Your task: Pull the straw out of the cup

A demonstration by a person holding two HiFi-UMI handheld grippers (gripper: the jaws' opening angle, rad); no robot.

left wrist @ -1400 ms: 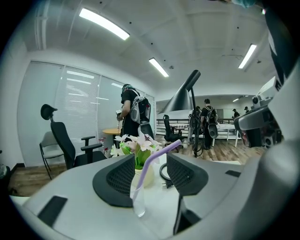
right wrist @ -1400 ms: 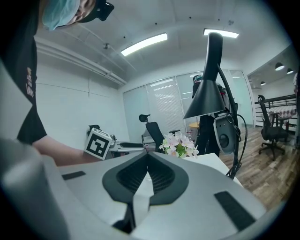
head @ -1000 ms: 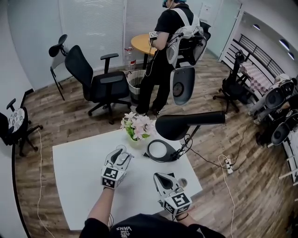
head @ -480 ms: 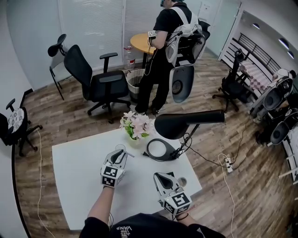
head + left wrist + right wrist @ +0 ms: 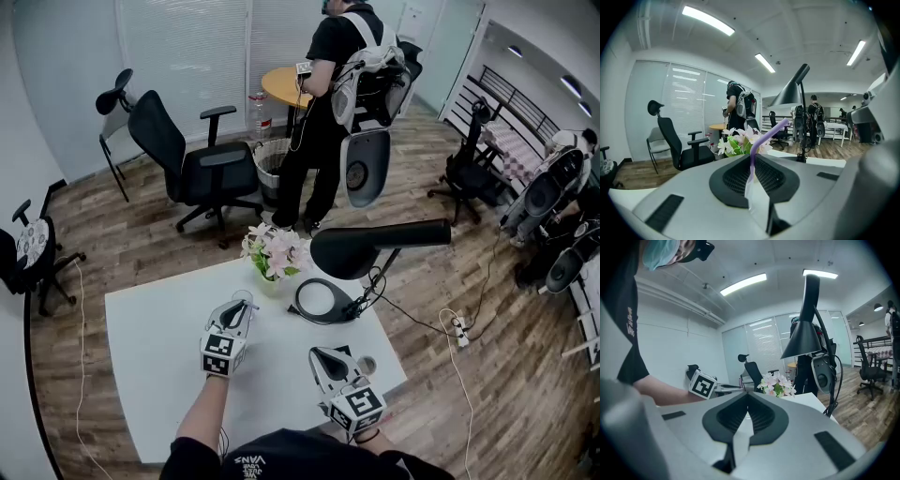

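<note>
A purple bendy straw (image 5: 761, 138) stands up between the jaws of my left gripper (image 5: 752, 160), its bent top leaning right. The jaws are closing and their pads press on the straw's stem. In the head view the left gripper (image 5: 246, 305) points at the clear cup (image 5: 249, 297) on the white table (image 5: 159, 356), just in front of the flowers; the jaws hide most of the cup. My right gripper (image 5: 322, 357) rests near the table's right front, shut with nothing in it (image 5: 747, 397), and apart from the cup.
Pink and white flowers (image 5: 274, 255) stand just behind the cup. A black desk lamp (image 5: 375, 248) with a round base (image 5: 319, 302) leans over the table's right side. A person (image 5: 328, 112) stands by office chairs (image 5: 192, 169) at the back.
My left gripper's jaws stood wide round the cup a second ago and have closed in on the straw. The hand has hardly shifted. The right gripper has stayed still.
</note>
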